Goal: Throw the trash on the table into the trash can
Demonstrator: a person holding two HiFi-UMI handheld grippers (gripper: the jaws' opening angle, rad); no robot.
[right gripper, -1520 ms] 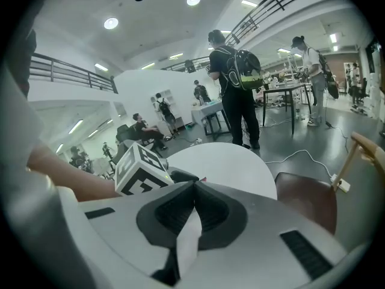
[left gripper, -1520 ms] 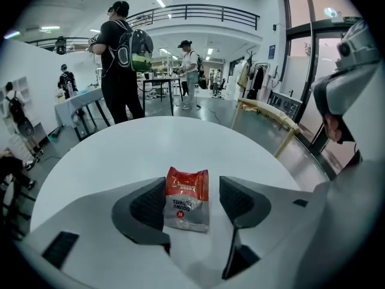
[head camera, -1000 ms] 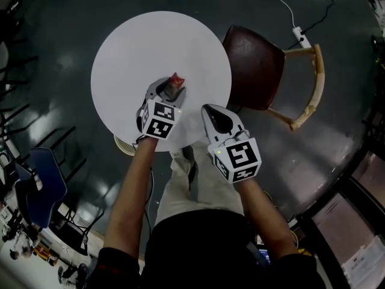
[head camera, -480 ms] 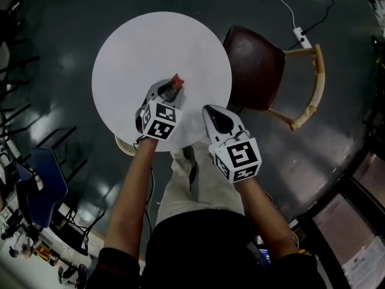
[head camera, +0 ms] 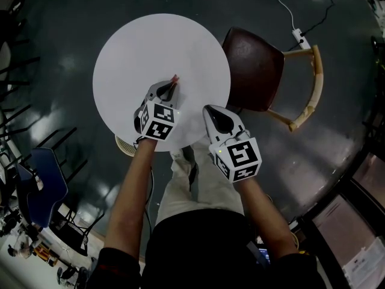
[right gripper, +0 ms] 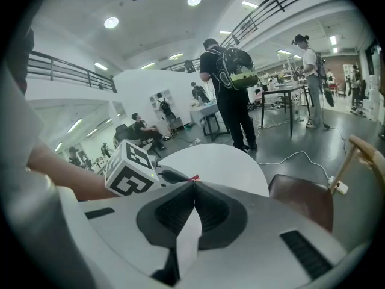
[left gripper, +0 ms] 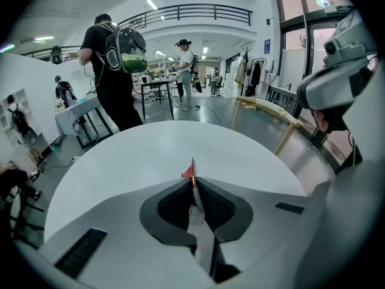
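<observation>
Dark grey glossy floor (head camera: 60, 41) lies all round, catching the ceiling lights. At its far left a blue chair (head camera: 42, 182) is partly cut off by the frame. A pale round rim (head camera: 122, 144) peeks out under the near edge of the white round desk (head camera: 150, 41); the desk and the left arm hide the rest, so what it is cannot be told.

The left gripper (head camera: 170, 87) reaches in over the near edge to about the middle of the desk. Its jaws have just been closing and now pinch the red wrapper (head camera: 175, 78). Only the red tip shows past the pads. Whether it rests on the desk or is lifted cannot be told.

The right gripper (head camera: 208, 108) hovers at the near right edge, jaws together with nothing between them. Both cubes carry black-and-white square patterns.

Right of the desk stands a brown-seated chair (head camera: 255, 68) with a pale wooden frame, and beyond it a white power strip (head camera: 300, 38) on a cable. The gripper views show an open hall with a balcony rail, work tables and people standing.
</observation>
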